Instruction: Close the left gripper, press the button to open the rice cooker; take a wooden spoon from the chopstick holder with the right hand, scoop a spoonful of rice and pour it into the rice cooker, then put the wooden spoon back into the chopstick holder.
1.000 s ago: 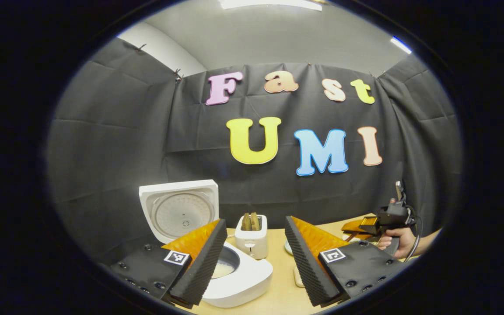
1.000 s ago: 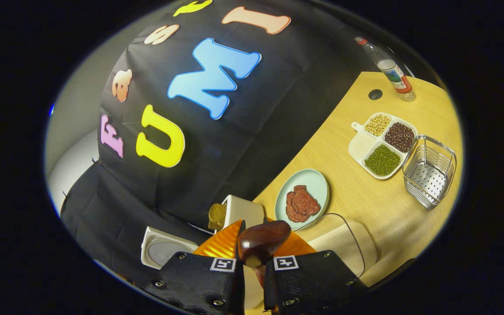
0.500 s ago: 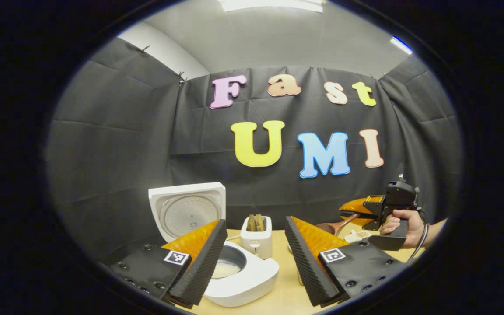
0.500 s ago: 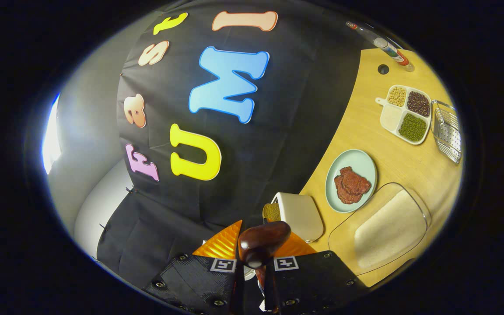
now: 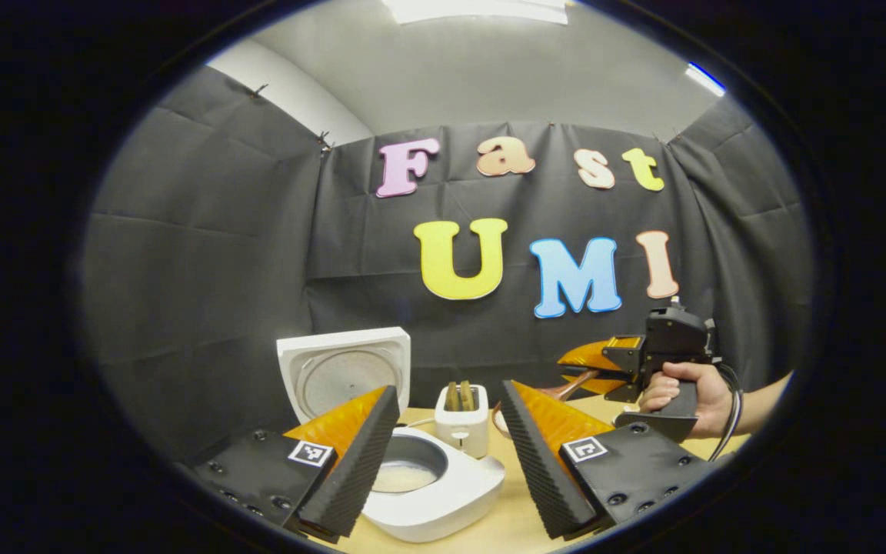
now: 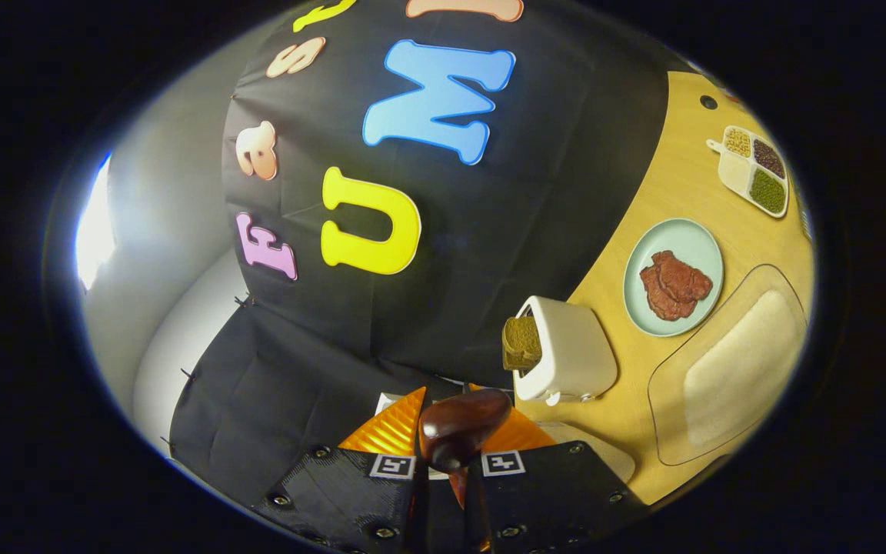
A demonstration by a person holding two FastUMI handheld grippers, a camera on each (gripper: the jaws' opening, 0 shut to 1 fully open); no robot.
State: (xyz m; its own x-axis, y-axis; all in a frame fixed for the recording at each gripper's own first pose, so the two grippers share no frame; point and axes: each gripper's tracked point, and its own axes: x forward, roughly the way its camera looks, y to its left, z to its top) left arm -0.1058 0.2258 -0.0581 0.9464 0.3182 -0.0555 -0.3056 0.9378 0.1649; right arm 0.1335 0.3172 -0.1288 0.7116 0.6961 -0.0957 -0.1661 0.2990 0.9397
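Here the left hand-held gripper (image 5: 449, 450) hangs low over the wooden worktop (image 5: 516, 515) with its two fingers standing well apart and nothing between them. Just behind and between those fingers sits the white rice cooker (image 5: 431, 485). Its lid (image 5: 344, 371) stands upright at the back, and the pot inside holds something pale at the bottom. A small white toaster (image 5: 464, 419) with bread in its slots stands just beside the cooker, towards the black wall.

In the same view, farther off on the right side, a hand (image 5: 685, 396) holds the right hand-held gripper (image 5: 577, 369) up in the air above the worktop.

In the right gripper view, the right hand-held gripper (image 6: 447, 454) is clamped on the wooden spoon (image 6: 454, 427): both fingers press on its handle, and the dark bowl of the spoon sticks out in front. I cannot tell if there is rice in it. Beyond it on the worktop I see the toaster (image 6: 566, 362), a pale green plate (image 6: 701, 235) with a piece of red meat (image 6: 672, 283), a clear dish (image 6: 735, 369) with white rice, and, well apart, a divided tray of beans (image 6: 754, 171).
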